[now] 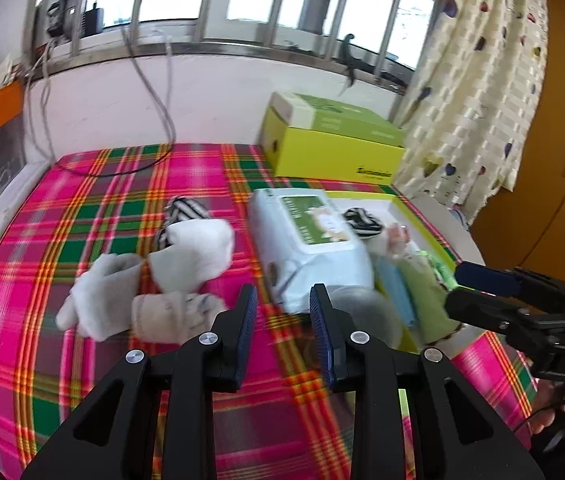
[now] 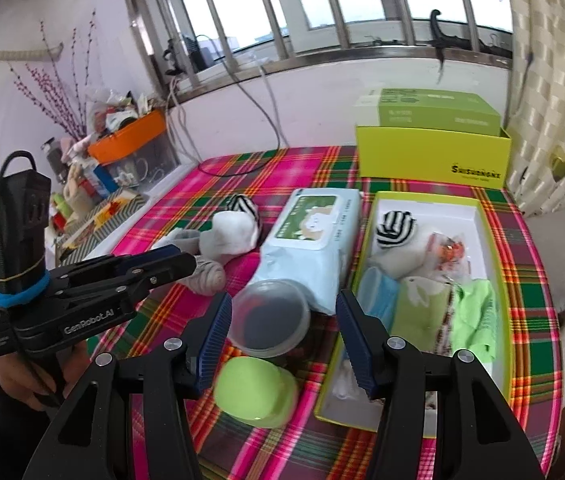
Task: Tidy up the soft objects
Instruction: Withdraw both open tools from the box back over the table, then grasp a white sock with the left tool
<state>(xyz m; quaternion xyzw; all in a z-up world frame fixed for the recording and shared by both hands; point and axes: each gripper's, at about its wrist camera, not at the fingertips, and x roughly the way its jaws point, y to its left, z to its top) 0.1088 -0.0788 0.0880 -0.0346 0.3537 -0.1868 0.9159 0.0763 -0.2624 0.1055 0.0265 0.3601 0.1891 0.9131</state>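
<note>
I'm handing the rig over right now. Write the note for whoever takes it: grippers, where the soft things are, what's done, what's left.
Left gripper: open, empty, over the plaid cloth between the sock pile and the wipes pack.
Right gripper: open, empty, above the clear tub and green cup.
Done: the open box already holds a striped sock, a white sock, blue and green cloths.
Left: the white and grey socks and one striped sock lie loose on the cloth; the wipes pack sits outside the box.
</note>
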